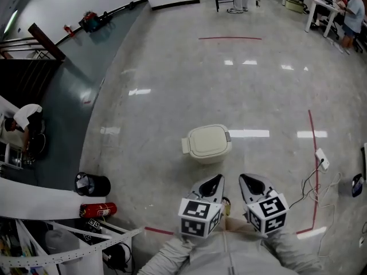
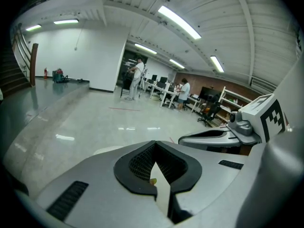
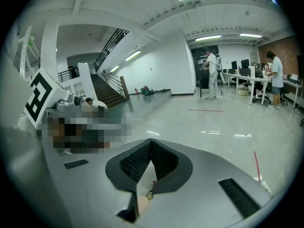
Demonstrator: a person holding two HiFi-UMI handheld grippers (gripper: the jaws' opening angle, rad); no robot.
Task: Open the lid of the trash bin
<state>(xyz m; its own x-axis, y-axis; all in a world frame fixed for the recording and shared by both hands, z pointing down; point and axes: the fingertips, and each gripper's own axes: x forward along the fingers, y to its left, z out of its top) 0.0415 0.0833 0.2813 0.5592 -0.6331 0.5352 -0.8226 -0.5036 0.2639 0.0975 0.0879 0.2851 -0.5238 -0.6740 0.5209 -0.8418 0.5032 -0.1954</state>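
Note:
A cream trash bin (image 1: 206, 143) stands on the pale floor with its lid down and a grey latch on its right side. Both grippers hover just on the near side of it, side by side and pointing at it. The left gripper (image 1: 217, 178) is shut with nothing in it, and its black pads meet at the tip (image 2: 154, 142). The right gripper (image 1: 244, 178) is likewise shut and empty (image 3: 151, 140). A pale curve left of the jaws in the left gripper view may be the bin's lid (image 2: 107, 149). The bin is hidden in the right gripper view.
A black bucket (image 1: 92, 184) and a red fire extinguisher (image 1: 97, 210) lie at the left by a white counter. Red tape lines (image 1: 313, 153), a power strip (image 1: 321, 158) and cables are at the right. People stand at desks (image 1: 350, 10) far off.

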